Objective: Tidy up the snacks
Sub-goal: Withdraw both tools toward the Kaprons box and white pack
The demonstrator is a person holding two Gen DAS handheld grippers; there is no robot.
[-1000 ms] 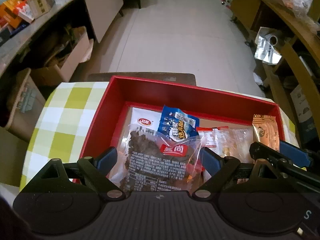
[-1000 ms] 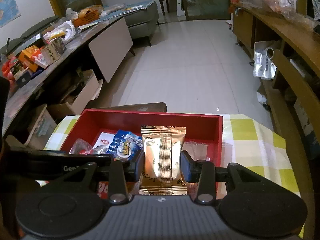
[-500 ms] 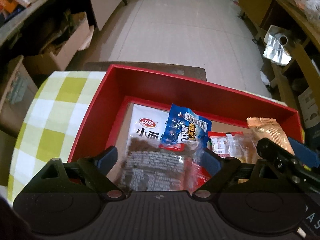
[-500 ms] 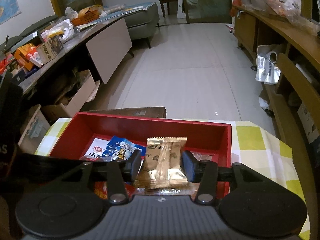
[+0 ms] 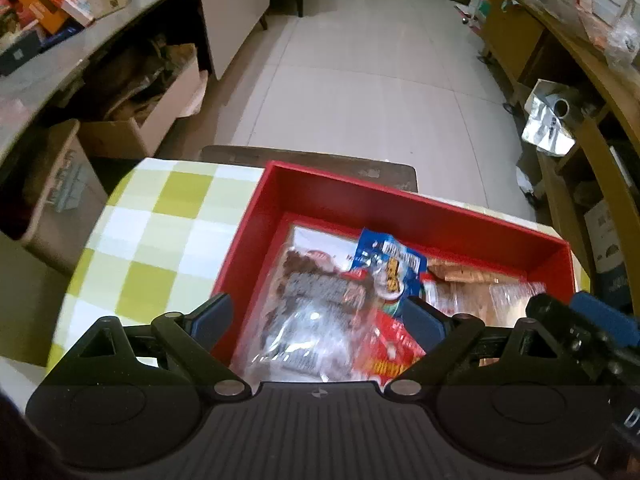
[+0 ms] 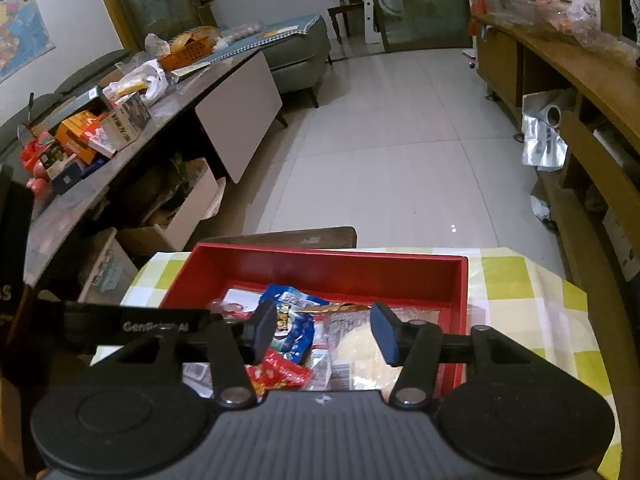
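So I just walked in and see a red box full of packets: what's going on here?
A person with a gripper in each hand is sorting snacks into the red box on the checked tablecloth. The right gripper has just been opening, with nothing pinched between its fingers; the gold packet lies in the box. The left gripper hangs open over the clear bag of dark snacks, beside the blue packet.

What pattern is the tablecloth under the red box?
The tablecloth has yellow-green and white checks, clearest in the left wrist view.
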